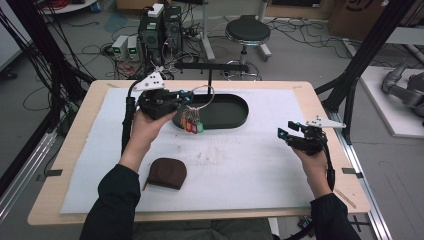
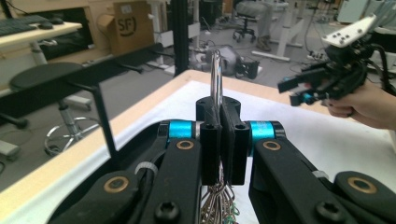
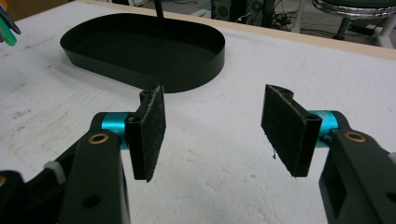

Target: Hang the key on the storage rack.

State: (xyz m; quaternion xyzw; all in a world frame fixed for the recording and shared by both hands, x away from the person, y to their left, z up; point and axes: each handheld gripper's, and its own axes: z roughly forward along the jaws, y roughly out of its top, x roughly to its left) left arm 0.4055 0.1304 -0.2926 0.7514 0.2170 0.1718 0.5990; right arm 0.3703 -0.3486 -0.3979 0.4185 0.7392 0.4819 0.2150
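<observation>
Above the near rim of the black oval tray (image 1: 235, 118), I have a large metal key ring (image 1: 204, 95) pinched in my left gripper (image 1: 186, 96), its fingers (image 2: 211, 140) pressed together on the wire so the loop stands upright between them in the left gripper view. Below the ring hangs a bunch of coloured tags (image 1: 192, 124), red, orange and green, dangling over the tray's front wall; whether they touch it I cannot tell. Smaller wire rings (image 2: 218, 205) cluster under the fingers in the left gripper view. My left hand (image 1: 145, 125) wraps the gripper body from below, with the grey three-cornered plate (image 1: 150, 81) on top and the cable running down along the forearm. The tray lies on a white mat (image 1: 250, 165) that covers most of the wooden desk (image 1: 75, 125), and a thin black post (image 1: 210, 77) with a crossbar rises at the tray's far side. Nearer to me, well apart from the tray, a brown pouch (image 1: 167, 173) lies flat on the mat beside my left forearm. Off to the right side of the desk, my right gripper (image 1: 284, 132) hangs above the mat, pointing toward the tray, with its fingers (image 3: 149, 126) spread wide and nothing between them. Beyond the desk stand a round stool (image 1: 247, 32) and computer towers (image 1: 160, 27) amid floor cables.
</observation>
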